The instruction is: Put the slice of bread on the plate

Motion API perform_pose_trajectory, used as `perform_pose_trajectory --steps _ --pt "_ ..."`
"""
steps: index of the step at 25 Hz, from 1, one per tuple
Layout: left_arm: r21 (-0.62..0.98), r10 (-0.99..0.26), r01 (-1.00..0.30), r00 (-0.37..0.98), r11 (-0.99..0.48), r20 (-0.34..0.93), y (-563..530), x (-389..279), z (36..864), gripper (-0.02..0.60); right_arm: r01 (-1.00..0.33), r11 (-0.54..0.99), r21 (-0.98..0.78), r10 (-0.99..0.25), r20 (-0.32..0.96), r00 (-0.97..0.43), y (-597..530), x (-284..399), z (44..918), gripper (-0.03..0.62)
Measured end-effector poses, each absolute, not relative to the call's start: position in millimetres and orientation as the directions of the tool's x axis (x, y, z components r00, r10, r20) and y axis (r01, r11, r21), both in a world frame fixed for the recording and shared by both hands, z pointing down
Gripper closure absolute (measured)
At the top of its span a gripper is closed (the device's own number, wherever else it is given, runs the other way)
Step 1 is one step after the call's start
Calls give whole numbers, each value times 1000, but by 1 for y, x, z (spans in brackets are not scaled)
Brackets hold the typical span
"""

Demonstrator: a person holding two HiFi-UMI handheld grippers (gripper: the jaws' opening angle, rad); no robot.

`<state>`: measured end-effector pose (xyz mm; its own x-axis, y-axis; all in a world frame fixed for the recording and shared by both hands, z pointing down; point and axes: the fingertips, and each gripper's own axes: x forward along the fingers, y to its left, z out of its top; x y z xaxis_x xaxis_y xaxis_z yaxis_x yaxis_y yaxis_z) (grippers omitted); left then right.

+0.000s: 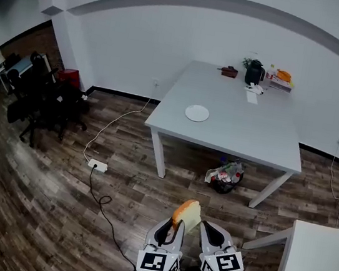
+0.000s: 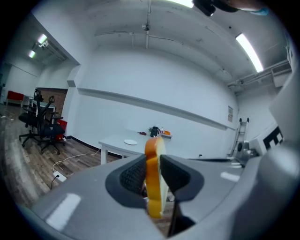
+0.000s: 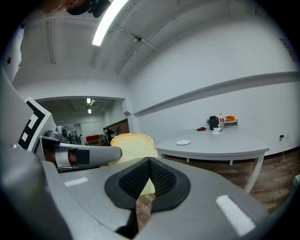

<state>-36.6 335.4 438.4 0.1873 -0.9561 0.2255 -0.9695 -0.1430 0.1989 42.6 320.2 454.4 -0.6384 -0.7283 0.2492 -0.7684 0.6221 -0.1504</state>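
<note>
A slice of bread point(image 1: 187, 214) with an orange-brown crust stands upright, edge-on, between the jaws of my left gripper point(image 1: 174, 224), which is shut on it. In the left gripper view the slice point(image 2: 153, 154) fills the gap of that gripper point(image 2: 153, 177). My right gripper point(image 1: 208, 228) is beside it, shut with nothing held; in its own view the pads point(image 3: 140, 177) meet and the bread point(image 3: 133, 145) shows behind them. The white plate point(image 1: 197, 113) lies on the grey table point(image 1: 240, 126) far ahead, also visible as plate point(image 2: 131, 142) and plate point(image 3: 183, 142).
A black kettle point(image 1: 254, 73) and small items sit at the table's far end. A rubbish bag point(image 1: 225, 175) lies under it. A power strip point(image 1: 97, 165) with cables crosses the wooden floor. Black office chairs point(image 1: 42, 103) stand left; another white table point(image 1: 317, 267) is near right.
</note>
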Motion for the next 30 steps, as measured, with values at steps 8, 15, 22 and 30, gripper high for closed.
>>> perform_pose_trajectory --steps 8,15,22,30 --pt "214 -956 -969 175 -124 236 306 -56 447 483 -765 625 -156 -719 266 -642 290 27 461 595" --pt "204 -961 -974 149 -102 231 250 -65 453 483 -749 647 -146 -707 254 -660 229 18 464 595" --pt "200 -970 -978 105 -61 220 157 -74 441 483 -720 682 -129 -684 235 -690 125 11 449 595" --pt "211 -973 -977 88 -42 213 64 -68 433 483 -704 698 -132 -668 232 -707 33 14 444 595"
